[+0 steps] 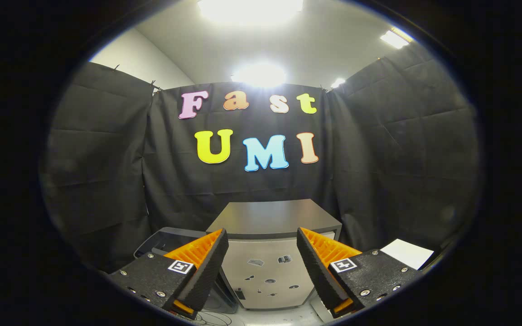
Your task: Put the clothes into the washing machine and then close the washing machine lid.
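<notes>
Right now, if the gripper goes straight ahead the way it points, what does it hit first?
Likely the grey box-shaped appliance straight beyond the gripper; its jaws stand open with nothing between them. Depth is unclear, so this is a guess.

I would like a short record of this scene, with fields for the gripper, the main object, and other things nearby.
gripper: gripper open, fingers spread apart, nothing between them
main object: grey box-shaped appliance beyond the fingers, its flat top down
left of appliance: dark tray-like object, partly hidden by the left finger
right of appliance: white sheet
clothes: cannot tell where
</notes>
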`<state>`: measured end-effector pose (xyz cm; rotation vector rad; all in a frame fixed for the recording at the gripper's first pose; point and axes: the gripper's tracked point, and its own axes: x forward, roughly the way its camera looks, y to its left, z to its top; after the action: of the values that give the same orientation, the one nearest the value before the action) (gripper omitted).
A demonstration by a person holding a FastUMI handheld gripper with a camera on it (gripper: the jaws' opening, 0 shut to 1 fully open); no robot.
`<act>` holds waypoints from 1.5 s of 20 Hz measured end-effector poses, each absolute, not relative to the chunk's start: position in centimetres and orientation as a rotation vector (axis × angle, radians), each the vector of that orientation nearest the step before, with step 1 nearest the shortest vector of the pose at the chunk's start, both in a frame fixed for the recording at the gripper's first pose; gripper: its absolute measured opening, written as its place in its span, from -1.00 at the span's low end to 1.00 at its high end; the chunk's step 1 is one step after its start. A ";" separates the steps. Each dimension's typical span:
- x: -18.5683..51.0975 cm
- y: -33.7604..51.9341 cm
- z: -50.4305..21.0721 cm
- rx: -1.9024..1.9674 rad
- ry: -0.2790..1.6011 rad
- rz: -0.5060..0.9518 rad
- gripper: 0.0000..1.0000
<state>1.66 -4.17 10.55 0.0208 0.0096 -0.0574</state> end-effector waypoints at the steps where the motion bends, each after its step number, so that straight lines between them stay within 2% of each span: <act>1: 1.7 -4.3 10.6 0.022 0.007 -0.058 0.88; 30: 2.5 -4.7 10.2 0.031 0.019 -0.031 0.88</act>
<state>2.53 -4.69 10.19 0.0312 0.0188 -0.0310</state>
